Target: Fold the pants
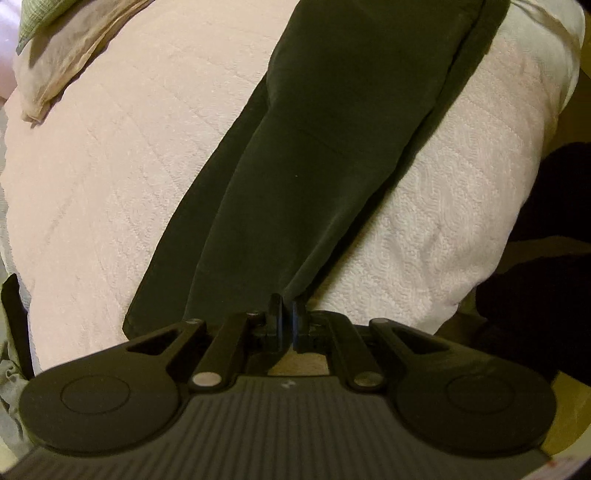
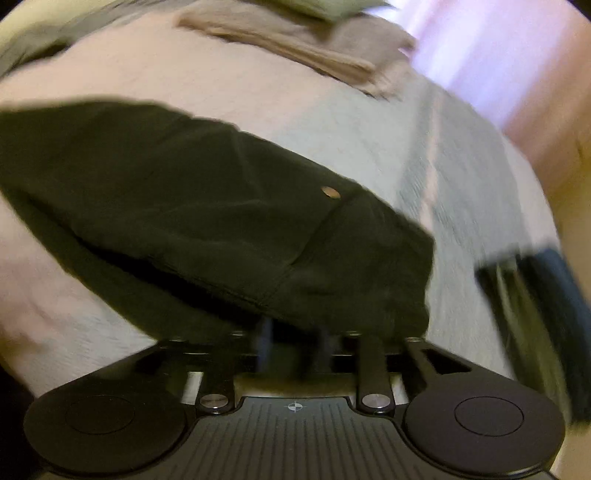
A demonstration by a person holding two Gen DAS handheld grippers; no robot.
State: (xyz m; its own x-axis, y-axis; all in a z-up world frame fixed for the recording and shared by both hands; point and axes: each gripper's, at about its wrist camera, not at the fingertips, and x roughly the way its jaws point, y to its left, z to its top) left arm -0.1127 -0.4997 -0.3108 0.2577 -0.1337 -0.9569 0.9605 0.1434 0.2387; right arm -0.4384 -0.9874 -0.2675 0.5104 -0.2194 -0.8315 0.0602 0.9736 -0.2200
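Note:
Dark green pants lie stretched along a pale quilted bed. In the left wrist view, one leg runs from the top right down to my left gripper. Its fingers are pressed together on the leg's hem at the bed's near edge. In the right wrist view, the waist end of the pants, with a small metal button, drapes over my right gripper. Its fingers are blurred, set apart and hidden at the tips by cloth. I cannot tell whether they grip.
A beige folded cloth and a green patterned one lie at the far side of the bed; the beige cloth shows in both views. Dark objects sit off the bed's right edge. A dark shape lies beyond the near corner.

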